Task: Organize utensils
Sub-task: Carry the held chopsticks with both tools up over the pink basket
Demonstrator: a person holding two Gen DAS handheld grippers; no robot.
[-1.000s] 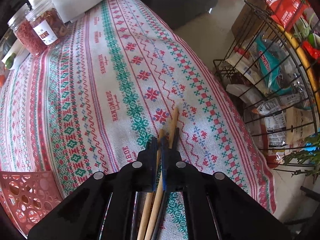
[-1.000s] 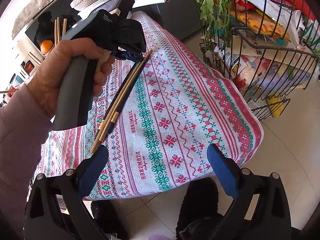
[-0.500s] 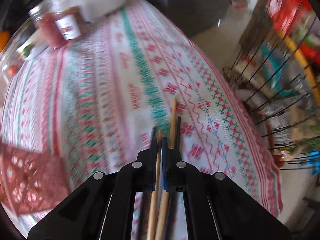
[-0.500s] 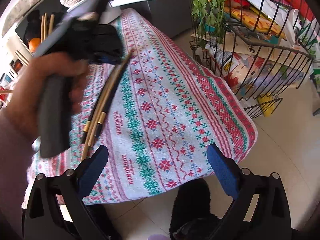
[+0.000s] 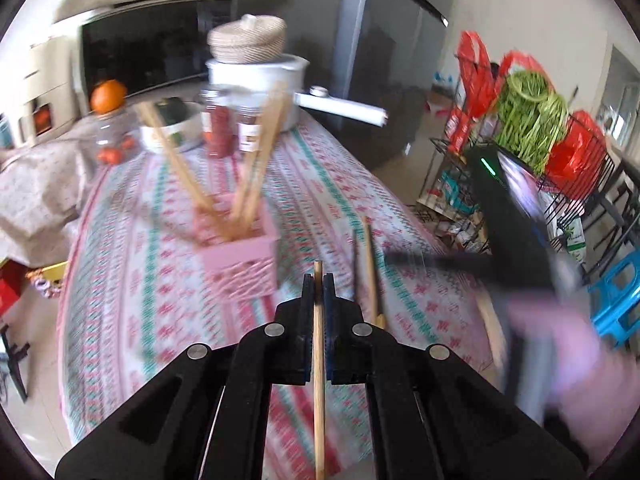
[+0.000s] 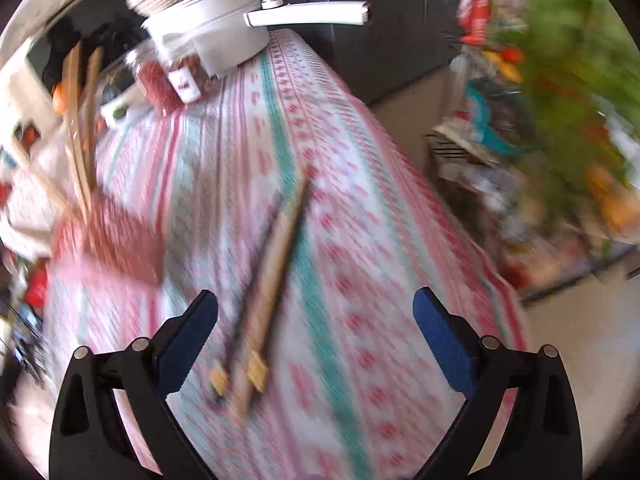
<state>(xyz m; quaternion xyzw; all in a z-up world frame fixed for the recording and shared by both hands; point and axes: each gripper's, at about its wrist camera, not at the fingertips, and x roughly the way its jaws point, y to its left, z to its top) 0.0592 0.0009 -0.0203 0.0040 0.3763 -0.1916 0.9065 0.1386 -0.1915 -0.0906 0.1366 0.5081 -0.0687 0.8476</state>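
My left gripper is shut on a single wooden chopstick, held above the patterned tablecloth. Just ahead and to its left stands a pink basket with several chopsticks upright in it. A few more chopsticks lie loose on the cloth. My right gripper hangs over them, jaws wide and closing, with the chopsticks lying below the gap near the left finger and the pads not touching them. The left wrist view shows that gripper as a black blur with a pink sleeve.
A white pot with a long handle, two spice jars and a bowl stand at the table's far end. A wire rack with greens and bags stands past the right edge, and a blue stool is on the floor.
My left gripper rose and swung towards the pink basket; it now holds one chopstick where it held a bundle. My right gripper moved over the loose chopsticks and its jaws narrowed slightly.
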